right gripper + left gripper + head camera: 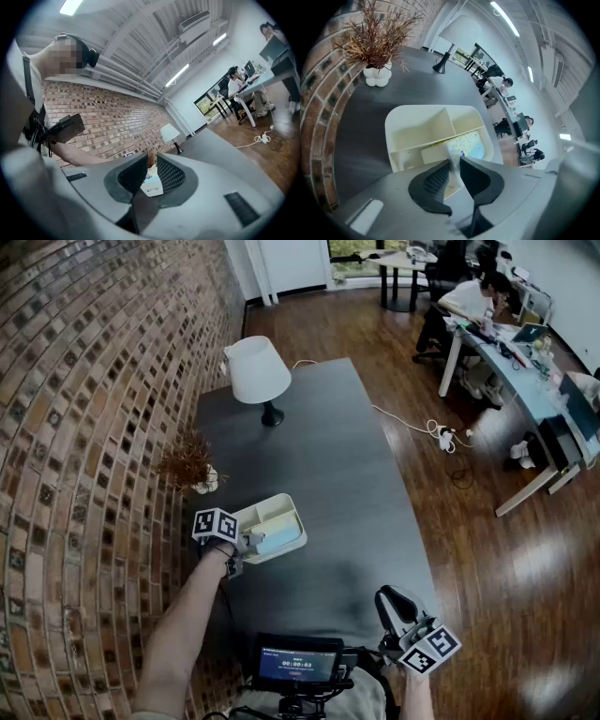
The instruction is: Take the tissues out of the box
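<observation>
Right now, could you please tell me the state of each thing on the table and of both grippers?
Left gripper: shut on a tissue.
Tissue: pulled partway up out of its pack.
Tissue pack: lying in the box's long compartment.
Organizer box: open-topped, other compartments empty.
Right gripper: slightly open, empty, away from the box.
Table lamp: upright, apparently unlit.
Dried plant: upright in its vase.
</observation>
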The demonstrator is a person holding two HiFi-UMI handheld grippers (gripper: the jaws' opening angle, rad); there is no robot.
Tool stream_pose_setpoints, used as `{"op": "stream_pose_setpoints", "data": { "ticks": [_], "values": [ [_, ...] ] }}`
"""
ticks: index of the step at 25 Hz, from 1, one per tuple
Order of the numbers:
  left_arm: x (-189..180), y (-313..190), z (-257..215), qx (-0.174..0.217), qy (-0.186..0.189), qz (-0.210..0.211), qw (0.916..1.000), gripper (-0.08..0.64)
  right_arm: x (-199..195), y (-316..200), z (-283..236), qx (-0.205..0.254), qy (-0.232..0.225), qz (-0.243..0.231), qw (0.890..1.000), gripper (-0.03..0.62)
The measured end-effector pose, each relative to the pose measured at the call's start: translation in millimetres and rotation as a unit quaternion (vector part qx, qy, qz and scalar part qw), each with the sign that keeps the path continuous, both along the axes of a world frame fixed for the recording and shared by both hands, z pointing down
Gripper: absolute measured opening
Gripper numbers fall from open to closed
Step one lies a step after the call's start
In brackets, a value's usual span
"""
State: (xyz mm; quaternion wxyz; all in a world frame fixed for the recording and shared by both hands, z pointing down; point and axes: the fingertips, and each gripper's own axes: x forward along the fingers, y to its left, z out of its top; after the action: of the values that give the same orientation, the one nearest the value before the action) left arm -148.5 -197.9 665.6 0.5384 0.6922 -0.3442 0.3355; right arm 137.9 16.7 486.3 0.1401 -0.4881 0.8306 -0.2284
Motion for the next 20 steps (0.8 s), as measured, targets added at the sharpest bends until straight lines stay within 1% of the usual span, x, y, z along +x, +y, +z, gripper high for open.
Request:
{"op": "stream_pose_setpoints", "data": {
  "ticks": [3, 5, 10, 14, 17, 19, 20],
  "values": [
    [7.0, 0.2, -19.6, 0.023, 0.04, -0.004, 0.9989, 0.055, -3.9, -2.6, 0.7, -0.002, -0.001, -0.004, 1.0, 0.056],
    [9.4, 3.1, -27.9, 0.029, 0.057, -0.005, 0.9979, 0.048, -9.0, -4.4, 0.8, -0.002, -0.001, -0.01, 1.0, 0.056],
    [12.4, 8.2, -37.6, 0.039, 0.069, 0.005, 0.9968, 0.038, -22.6, -11.2, -2.7, 0.002, 0.003, -0.025, 1.0, 0.057],
    [11.3, 13.8, -66.4, 0.078, 0.081, 0.021, 0.9934, 0.031, -25.1, -13.3, -4.4, 0.004, 0.003, -0.027, 1.0, 0.056],
    [12.6, 20.0, -95.4, 0.111, 0.105, 0.022, 0.988, 0.028, -21.8, -12.4, -1.2, -0.001, 0.001, -0.024, 1.0, 0.057],
    [15.0, 25.0, -120.6, 0.14, 0.133, 0.019, 0.9809, 0.025, -21.6, -12.0, -0.3, -0.003, 0.001, -0.025, 1.0, 0.057],
    [15.1, 28.0, -134.9, 0.156, 0.151, 0.016, 0.976, 0.021, -22.1, -12.5, -0.9, -0.003, 0.002, -0.027, 1.0, 0.057]
  ]
}}
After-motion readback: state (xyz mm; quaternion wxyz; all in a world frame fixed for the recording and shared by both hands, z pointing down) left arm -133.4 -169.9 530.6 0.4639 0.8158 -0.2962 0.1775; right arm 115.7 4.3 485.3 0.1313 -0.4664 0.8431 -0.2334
